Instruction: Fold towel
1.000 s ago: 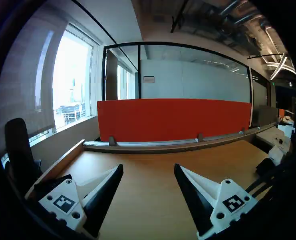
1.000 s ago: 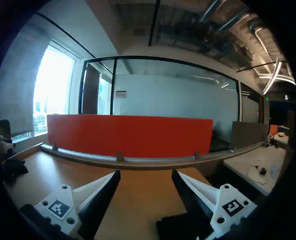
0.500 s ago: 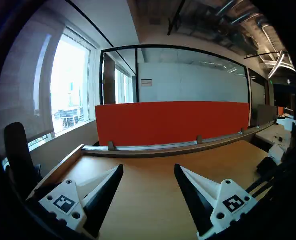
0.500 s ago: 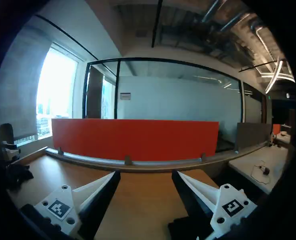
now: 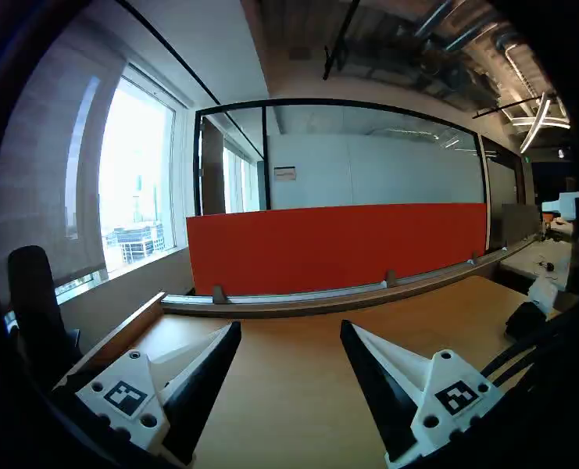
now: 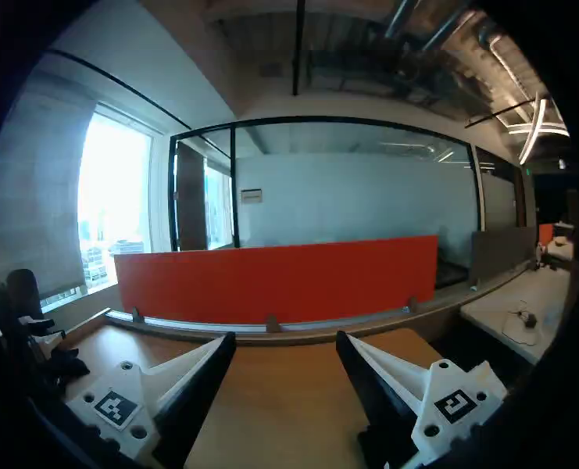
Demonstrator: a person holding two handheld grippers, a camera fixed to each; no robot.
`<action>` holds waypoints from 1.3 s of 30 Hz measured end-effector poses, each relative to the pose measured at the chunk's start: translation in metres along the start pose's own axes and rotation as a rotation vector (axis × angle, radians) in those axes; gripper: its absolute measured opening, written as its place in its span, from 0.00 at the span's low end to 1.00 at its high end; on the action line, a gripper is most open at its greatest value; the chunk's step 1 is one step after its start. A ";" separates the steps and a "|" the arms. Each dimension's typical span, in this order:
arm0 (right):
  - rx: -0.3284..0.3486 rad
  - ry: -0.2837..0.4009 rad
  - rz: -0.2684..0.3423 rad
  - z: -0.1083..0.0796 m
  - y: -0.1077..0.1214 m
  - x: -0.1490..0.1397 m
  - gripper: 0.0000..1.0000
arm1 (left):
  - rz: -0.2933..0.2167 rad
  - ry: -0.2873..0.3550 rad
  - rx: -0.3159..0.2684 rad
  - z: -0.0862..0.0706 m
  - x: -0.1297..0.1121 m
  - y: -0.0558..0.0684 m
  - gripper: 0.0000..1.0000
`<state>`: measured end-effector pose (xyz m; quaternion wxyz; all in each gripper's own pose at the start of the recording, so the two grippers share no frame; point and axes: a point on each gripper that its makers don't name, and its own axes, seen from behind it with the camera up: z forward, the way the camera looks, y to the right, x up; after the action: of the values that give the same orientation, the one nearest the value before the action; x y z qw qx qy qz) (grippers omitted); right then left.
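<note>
In the left gripper view my left gripper [image 5: 289, 344] is open above a bare wooden desk [image 5: 305, 375], with nothing between its white and black fingers [image 5: 203, 375]. In the right gripper view my right gripper [image 6: 285, 356] is also open over the same wooden desk [image 6: 289, 399], nothing held. A dark object [image 6: 383, 449] sits at the bottom edge under the right finger; I cannot tell what it is. No towel can be made out in these frames.
An orange divider panel [image 5: 336, 246] runs along the desk's far edge. A black office chair [image 5: 35, 305] stands at the left by the window. The other gripper [image 6: 43, 352] appears at the left of the right gripper view. A neighbouring white desk [image 6: 523, 305] holds a cable.
Both views have tilted slightly upward and drifted; the right gripper view has swung a little, shifting the divider rightwards. Both grippers stay open.
</note>
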<state>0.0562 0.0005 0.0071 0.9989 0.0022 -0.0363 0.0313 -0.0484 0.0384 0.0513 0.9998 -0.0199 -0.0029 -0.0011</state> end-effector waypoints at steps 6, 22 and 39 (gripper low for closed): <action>-0.015 -0.001 -0.006 -0.004 -0.005 -0.008 0.99 | -0.014 0.023 0.011 -0.003 -0.019 -0.008 0.94; -0.028 -0.017 -0.028 -0.006 -0.014 -0.051 0.99 | -0.063 0.061 0.037 -0.014 -0.088 -0.015 0.94; 0.003 -0.032 -0.063 0.003 -0.021 -0.099 0.99 | -0.029 0.098 0.054 -0.018 -0.136 -0.011 0.94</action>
<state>-0.0411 -0.0269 0.0033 0.9986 0.0054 -0.0522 0.0000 -0.1844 0.0272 0.0328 0.9988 0.0070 0.0460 -0.0164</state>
